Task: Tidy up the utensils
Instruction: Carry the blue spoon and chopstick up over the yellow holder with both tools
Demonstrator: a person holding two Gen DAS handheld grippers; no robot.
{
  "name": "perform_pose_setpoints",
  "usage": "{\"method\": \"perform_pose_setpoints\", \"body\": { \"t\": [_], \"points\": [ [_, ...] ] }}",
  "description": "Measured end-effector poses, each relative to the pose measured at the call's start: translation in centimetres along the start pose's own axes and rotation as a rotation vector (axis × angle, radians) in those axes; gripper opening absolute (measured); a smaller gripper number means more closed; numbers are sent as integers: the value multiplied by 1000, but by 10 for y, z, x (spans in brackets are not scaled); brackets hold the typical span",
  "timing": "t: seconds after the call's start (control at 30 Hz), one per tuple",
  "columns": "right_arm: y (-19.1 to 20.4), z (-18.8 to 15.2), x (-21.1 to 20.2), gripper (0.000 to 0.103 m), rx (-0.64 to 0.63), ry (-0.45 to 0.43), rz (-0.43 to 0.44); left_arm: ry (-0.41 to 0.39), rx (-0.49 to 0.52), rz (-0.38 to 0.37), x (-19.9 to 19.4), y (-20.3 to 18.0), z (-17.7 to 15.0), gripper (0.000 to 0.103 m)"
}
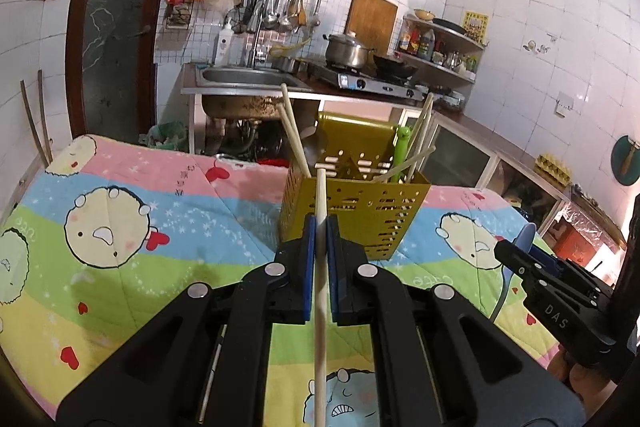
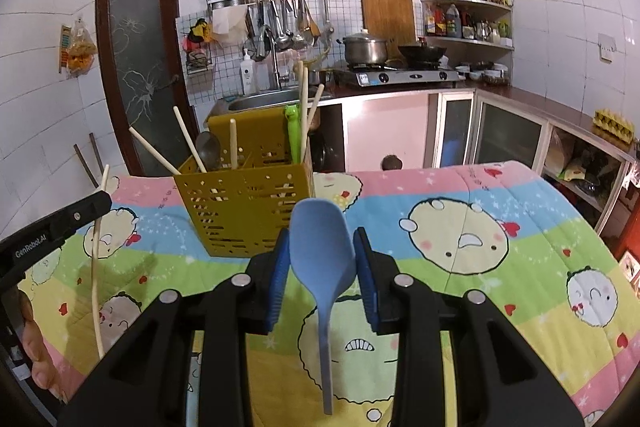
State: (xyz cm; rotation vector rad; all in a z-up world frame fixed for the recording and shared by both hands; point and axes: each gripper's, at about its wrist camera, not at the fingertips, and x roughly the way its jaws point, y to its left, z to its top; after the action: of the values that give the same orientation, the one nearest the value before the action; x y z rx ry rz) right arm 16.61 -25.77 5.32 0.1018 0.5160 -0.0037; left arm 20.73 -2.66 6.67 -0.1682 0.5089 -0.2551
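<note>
Fingers of your left gripper (image 1: 320,223) are pinched tight on a single pale chopstick (image 1: 320,267), which runs back between them toward you, its tip reaching the front rim of the yellow utensil caddy (image 1: 356,211). That caddy stands on the cartoon-print quilt (image 1: 120,247), toward its far edge, already holding several chopsticks and a green-handled utensil (image 1: 402,147). Your right gripper shows at the right edge of this view.

From the right wrist, your right gripper (image 2: 322,255) has its fingers partly open around the bowl of a blue spoon (image 2: 322,247), handle hanging down toward you; they appear to hold it. The caddy sits just ahead and left.

By my reading, most utensils are in; these two remain to be dropped in.
</note>
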Motion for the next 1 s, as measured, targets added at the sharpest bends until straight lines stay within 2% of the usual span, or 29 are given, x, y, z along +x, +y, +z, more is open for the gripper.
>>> {"method": "perform_pose_setpoints", "body": {
  "t": [0.27,0.57,0.8,1.0],
  "points": [
    [1,11,-7,32,-17,-29,11,-58,4,-23,-10,-6,13,5],
    [4,35,-8,32,-30,-76,28,-151,30,-46,-24,-14,43,5],
    [6,57,-2,32,-23,-107,33,-227,48,-61,-30,-19,79,5],
    [5,99,0,32,2,-160,37,-297,66,-67,-29,-22,125,5]
  ]
}}
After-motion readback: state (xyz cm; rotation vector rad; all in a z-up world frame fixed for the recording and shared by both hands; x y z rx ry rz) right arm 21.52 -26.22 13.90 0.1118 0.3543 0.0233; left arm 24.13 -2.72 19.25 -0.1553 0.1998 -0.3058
